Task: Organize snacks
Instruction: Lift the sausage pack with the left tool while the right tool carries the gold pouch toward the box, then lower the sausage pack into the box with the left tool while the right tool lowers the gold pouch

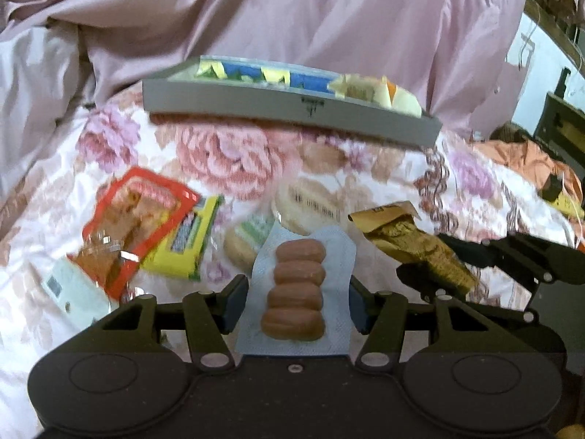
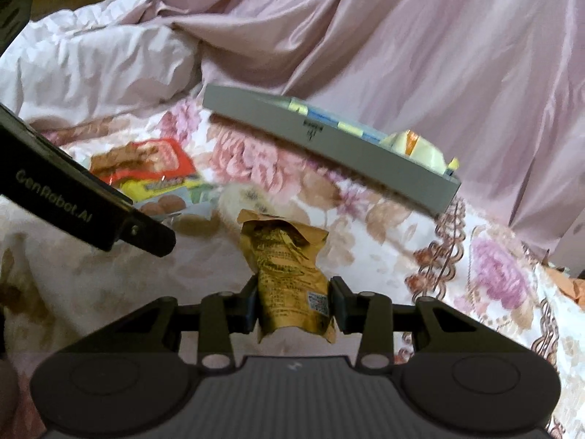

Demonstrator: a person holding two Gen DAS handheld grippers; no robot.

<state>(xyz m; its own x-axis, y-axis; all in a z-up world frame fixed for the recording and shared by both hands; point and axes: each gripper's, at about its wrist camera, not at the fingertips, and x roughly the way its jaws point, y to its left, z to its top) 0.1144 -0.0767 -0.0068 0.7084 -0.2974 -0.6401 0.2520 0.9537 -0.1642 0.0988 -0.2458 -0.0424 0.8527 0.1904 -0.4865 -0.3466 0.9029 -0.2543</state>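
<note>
My left gripper (image 1: 298,301) is shut on a pale blue packet of small brown buns (image 1: 296,289), lifted a little off the flowered bedspread. My right gripper (image 2: 294,303) is shut on a crinkled gold-brown snack pouch (image 2: 289,270), which also shows at the right of the left wrist view as the gold pouch (image 1: 413,245) held in the right gripper's black fingers (image 1: 471,252). A grey tray (image 1: 289,109) with yellow, blue and cream packets lies farther back on the bed; the same grey tray (image 2: 329,142) shows in the right wrist view.
Loose snacks lie on the bedspread: a red packet (image 1: 135,219), a yellow-green packet (image 1: 186,245), a white box (image 1: 73,292) and round cakes in clear wrap (image 1: 310,205). Pink bedding (image 1: 292,11) is heaped behind the tray. The left gripper's body (image 2: 73,197) crosses the right view's left side.
</note>
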